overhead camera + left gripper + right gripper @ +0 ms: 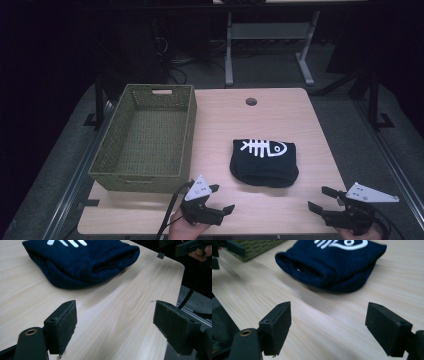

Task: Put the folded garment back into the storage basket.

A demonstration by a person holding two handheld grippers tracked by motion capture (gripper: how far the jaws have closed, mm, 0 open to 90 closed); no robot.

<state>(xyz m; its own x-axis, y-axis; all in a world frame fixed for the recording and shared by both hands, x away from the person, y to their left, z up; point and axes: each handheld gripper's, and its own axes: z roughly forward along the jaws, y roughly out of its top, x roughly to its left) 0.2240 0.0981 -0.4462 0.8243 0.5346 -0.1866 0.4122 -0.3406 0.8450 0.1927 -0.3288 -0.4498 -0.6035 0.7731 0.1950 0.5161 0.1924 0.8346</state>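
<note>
Two grippers sit at the bottom edge of the high view, both with jaws spread wide and nothing between them; the left gripper [220, 198] is at lower centre-left, held by a hand [186, 227] that comes in from the bottom edge, and the right gripper [321, 198] is at lower right, a grey three-cornered plate on top of each; both point up the frame toward the folded dark garment [264, 163]. In the left gripper view the two black jaws rise from the bottom corners with bare pale wooden table [120, 315] between them; the garment [82, 262] lies beyond them at upper left, its rolled folded edge toward the camera, and the other gripper [190, 246] shows in the upper right corner. In the right gripper view the jaws stand equally far apart over the table [324, 322]; the garment [332, 262] fills the upper middle, white print at the top edge, and a corner of the green woven basket [254, 247] shows at upper left. Farther up the high view, the garment lies flat at centre-right of the table [280, 112], its white fish-skeleton print [263, 148] facing up; the basket [182, 135] stands just left of it, apart from it; a round hole [251, 101] marks the table's far edge.
</note>
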